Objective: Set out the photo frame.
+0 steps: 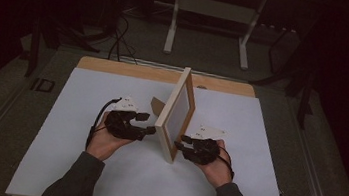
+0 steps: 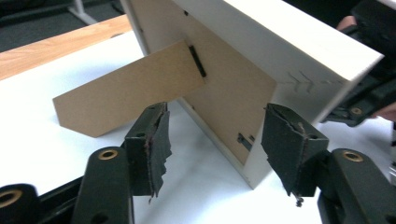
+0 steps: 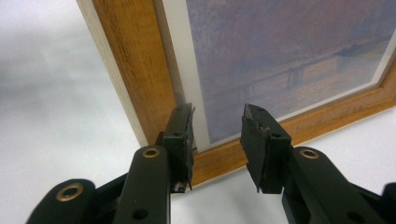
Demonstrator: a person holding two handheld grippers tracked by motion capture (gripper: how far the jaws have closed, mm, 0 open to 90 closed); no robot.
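The picture frame [image 1: 176, 112] stood upright on edge near the middle of the white table [image 1: 78, 167], propped by its cardboard strut [image 2: 126, 95]. The left gripper [image 1: 145, 124] sat behind it, jaws wide, gripping nothing. The right gripper [image 1: 183, 143] faced its front corner, jaws parted, empty. Open surface lay on all sides; the room beyond was dark.

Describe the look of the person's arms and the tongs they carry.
Both forearms wear dark grey sleeves. Each hand carries black two-jaw tongs: left tongs, right tongs. Each has a pale grey three-cornered plate, a black cable, brass-ringed holes and worn black jaw pads.
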